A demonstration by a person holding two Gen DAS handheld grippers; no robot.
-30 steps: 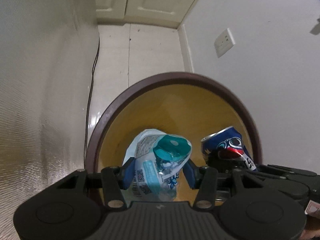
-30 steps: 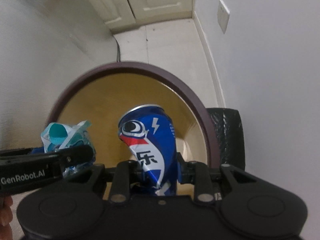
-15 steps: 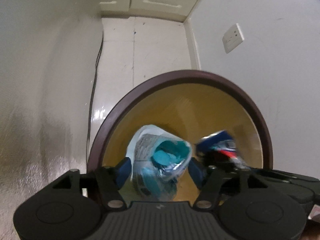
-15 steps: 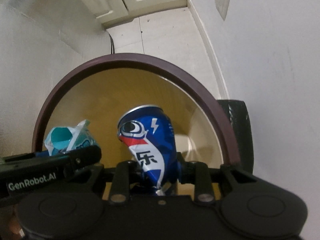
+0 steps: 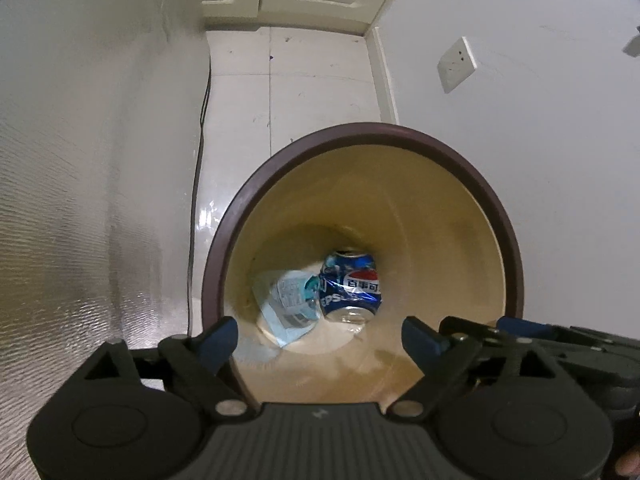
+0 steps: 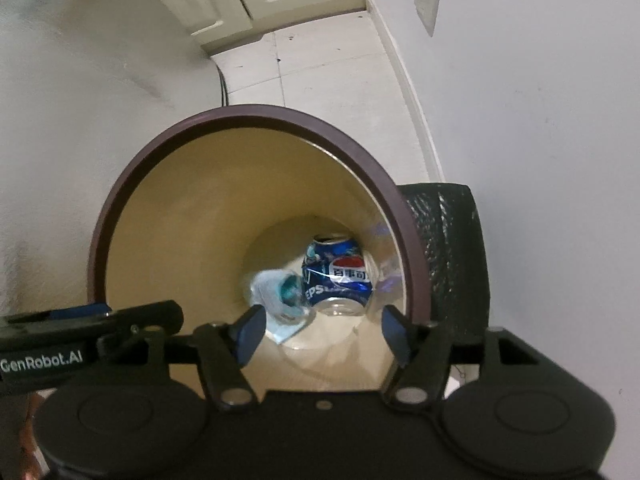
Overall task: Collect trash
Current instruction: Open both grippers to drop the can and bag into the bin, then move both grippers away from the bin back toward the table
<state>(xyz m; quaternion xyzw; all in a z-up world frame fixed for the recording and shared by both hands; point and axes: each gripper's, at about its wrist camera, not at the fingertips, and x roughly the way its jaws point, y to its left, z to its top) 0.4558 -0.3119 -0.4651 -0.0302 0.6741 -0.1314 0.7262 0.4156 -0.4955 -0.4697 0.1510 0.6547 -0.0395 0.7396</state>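
Drop step, basically done. Crushed Pepsi can (image 5: 351, 286) and crumpled teal-and-white wrapper (image 5: 289, 300) both lying at the bottom of the brown-rimmed bin (image 5: 400, 130), touching each other, wrapper to the can's left. Left gripper (image 5: 320, 338) spread wide and opening, nothing between the blue pads (image 5: 218, 338). Right gripper (image 6: 320, 330) also parted and opening, nothing pinched, hanging over the bin mouth beside the left one.

To finish clean: probably best to let the jaws part fully before pulling away, lift straight up so no finger clips the rim, then swing clear. Black bag-like thing (image 6: 444, 240) behind the bin, right by the wall, worth avoiding too.
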